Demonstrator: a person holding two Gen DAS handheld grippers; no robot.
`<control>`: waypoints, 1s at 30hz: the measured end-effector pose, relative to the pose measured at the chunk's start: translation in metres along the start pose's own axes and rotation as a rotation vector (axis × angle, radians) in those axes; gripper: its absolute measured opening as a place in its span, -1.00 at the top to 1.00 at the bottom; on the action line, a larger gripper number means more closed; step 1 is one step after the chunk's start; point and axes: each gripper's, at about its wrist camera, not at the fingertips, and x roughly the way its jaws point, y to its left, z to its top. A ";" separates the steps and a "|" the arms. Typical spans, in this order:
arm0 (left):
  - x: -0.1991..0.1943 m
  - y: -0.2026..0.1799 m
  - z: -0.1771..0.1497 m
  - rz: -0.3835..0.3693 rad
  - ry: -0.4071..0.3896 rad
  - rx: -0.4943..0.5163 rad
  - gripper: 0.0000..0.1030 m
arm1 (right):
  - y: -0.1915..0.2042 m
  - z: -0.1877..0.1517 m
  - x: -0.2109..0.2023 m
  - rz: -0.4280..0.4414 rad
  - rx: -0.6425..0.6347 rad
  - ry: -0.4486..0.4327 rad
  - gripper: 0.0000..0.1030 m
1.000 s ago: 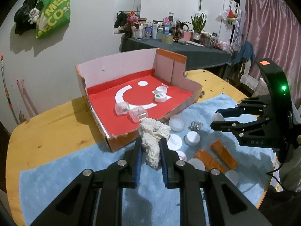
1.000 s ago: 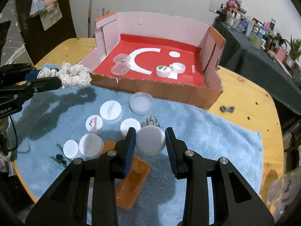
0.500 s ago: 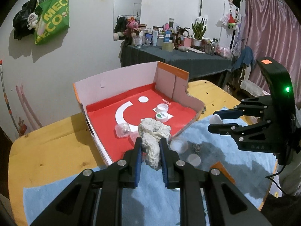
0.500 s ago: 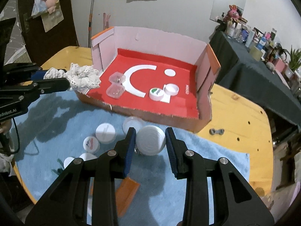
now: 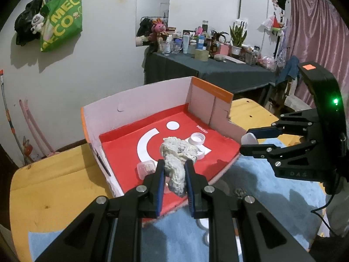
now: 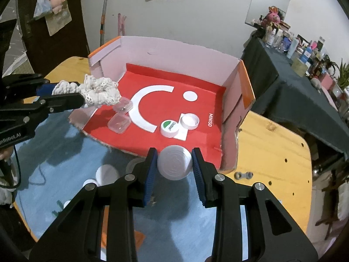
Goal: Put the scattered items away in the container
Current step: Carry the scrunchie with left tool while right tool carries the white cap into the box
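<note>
One cardboard box (image 6: 231, 91) — inside it two clear cases (image 6: 118, 124), two white lids (image 6: 189, 121).

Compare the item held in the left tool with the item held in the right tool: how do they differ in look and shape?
The lace scrunchie in the left tool is soft, crumpled and cream-coloured; the white cap in the right tool is rigid, round and smooth-faced with a ridged edge. The scrunchie bulges out beyond its pads, while the cap sits neatly between its pads. Both are pale and clamped above the front edge of the cardboard box.
</note>
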 end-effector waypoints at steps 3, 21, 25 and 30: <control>0.013 -0.002 0.007 0.009 0.008 0.006 0.63 | -0.006 0.006 0.007 0.002 0.006 0.011 0.40; 0.088 -0.011 0.018 0.069 0.129 -0.015 0.63 | -0.019 0.021 0.067 -0.020 0.017 0.123 0.40; 0.096 -0.011 0.017 0.079 0.152 -0.026 0.63 | -0.019 0.022 0.072 -0.029 0.013 0.138 0.40; 0.104 -0.012 0.016 0.085 0.174 -0.027 0.63 | -0.018 0.021 0.081 -0.039 0.002 0.167 0.40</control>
